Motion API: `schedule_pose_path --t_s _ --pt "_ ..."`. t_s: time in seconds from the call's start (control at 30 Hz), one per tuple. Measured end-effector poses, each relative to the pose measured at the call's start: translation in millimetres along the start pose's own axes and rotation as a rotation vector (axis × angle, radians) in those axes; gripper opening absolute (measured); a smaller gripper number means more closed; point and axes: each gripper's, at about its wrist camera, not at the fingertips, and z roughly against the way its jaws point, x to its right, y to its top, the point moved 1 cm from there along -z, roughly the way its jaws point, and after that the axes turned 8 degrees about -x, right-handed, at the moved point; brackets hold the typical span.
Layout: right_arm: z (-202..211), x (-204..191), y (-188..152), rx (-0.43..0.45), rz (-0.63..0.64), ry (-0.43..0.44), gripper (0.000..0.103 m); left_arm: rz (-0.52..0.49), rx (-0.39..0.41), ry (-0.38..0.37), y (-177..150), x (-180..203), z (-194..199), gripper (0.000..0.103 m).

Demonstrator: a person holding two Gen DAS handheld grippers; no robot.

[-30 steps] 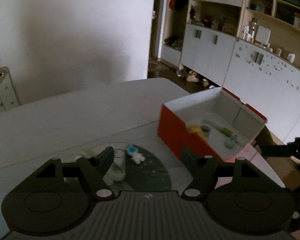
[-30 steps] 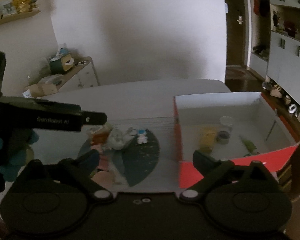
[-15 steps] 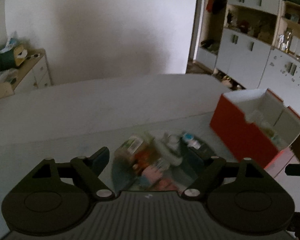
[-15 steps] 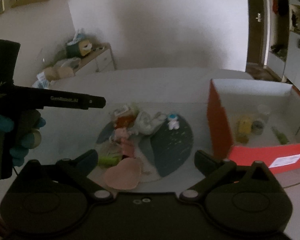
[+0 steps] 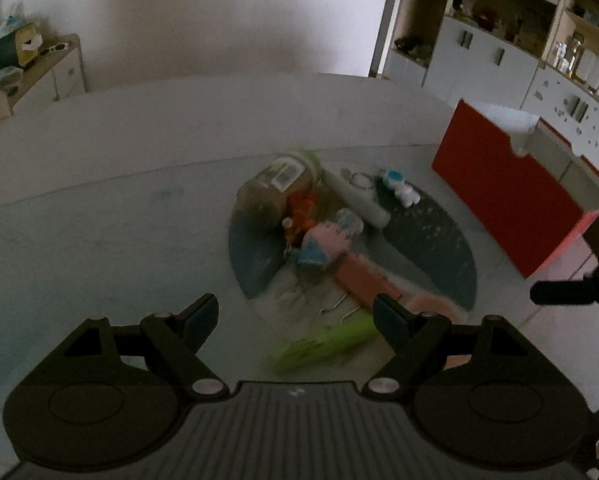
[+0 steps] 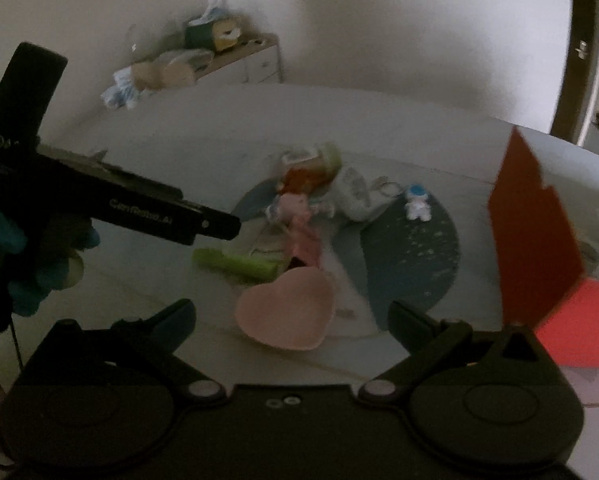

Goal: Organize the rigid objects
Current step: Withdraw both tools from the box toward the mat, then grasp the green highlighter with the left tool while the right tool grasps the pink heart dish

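Your table (image 5: 99, 184) carries everything: a red box (image 5: 507, 196) at its right side and, left of it, a round dark mat (image 6: 411, 256) with the pile of small objects on it. You cannot see into the box from either wrist view now, so how much is already stowed cannot be told; judging by the pile, most of the sorting looks left to do. Still out on the mat are a jar with a label (image 5: 277, 190), a pink heart-shaped dish (image 6: 287, 312), a green stick-like piece (image 6: 235, 264), a pink figure (image 5: 325, 240) and a small white-and-blue toy (image 6: 418, 206) standing apart toward the box. Your left gripper (image 5: 295, 314) is spread wide with nothing between its fingers, above the near edge of the mat. Your right gripper (image 6: 291, 320) is likewise wide apart and empty, just short of the heart dish. There is bare tabletop to the left and behind the pile. The box wall stands close on the right, and your two grippers are near each other over the same pile.
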Motion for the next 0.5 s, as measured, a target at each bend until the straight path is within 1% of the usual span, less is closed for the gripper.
schedule_pose_path --t_s 0.13,0.3,0.4,0.5 --pt "-13 -7 -2 -0.012 0.050 -0.011 0.102 -0.036 0.003 -0.014 -10 -2 -4 0.084" --pt "-28 -11 -4 -0.019 0.069 0.007 0.101 -0.111 -0.026 -0.050 -18 0 -12 0.084" --pt "-36 -11 -5 -0.024 0.081 0.003 0.099 -0.165 -0.028 -0.044 -21 1 -18 0.084" --pt "-42 -8 -5 -0.030 0.065 0.009 0.099 -0.191 -0.038 -0.040 -22 1 -25 0.084"
